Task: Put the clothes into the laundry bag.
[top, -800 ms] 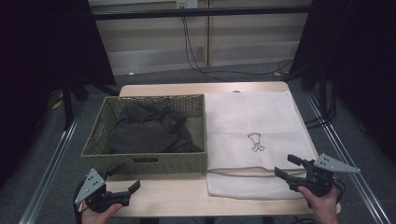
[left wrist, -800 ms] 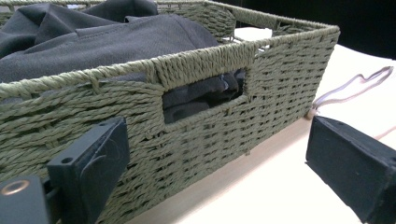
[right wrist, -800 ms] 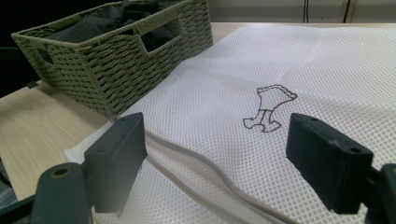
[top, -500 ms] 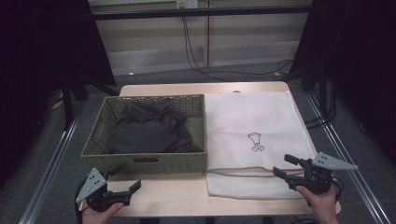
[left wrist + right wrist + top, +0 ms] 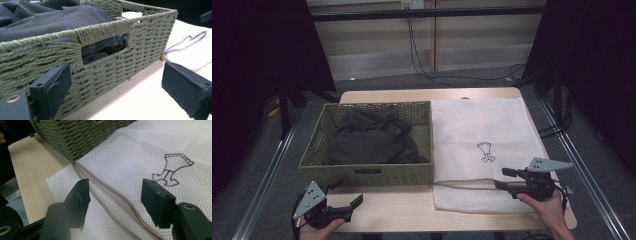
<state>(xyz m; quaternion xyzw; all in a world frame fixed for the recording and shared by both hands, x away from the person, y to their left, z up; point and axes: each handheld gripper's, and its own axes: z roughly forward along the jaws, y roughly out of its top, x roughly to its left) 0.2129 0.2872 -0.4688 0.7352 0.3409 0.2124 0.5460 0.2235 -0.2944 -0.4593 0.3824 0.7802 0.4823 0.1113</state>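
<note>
Your right gripper (image 5: 506, 179) jaws apart over mesh bag (image 5: 484, 135) zipper (image 5: 110, 195); left gripper (image 5: 347, 195) jaws apart, facing basket (image 5: 377, 172).

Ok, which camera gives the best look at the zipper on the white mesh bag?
The right gripper view: the zipper runs close up between the open jaws. The high view shows it as a thin line near the bag's front edge; the left gripper view catches a loop beside the basket.

overhead forward-down, close gripper views share basket (image 5: 367, 172)
</note>
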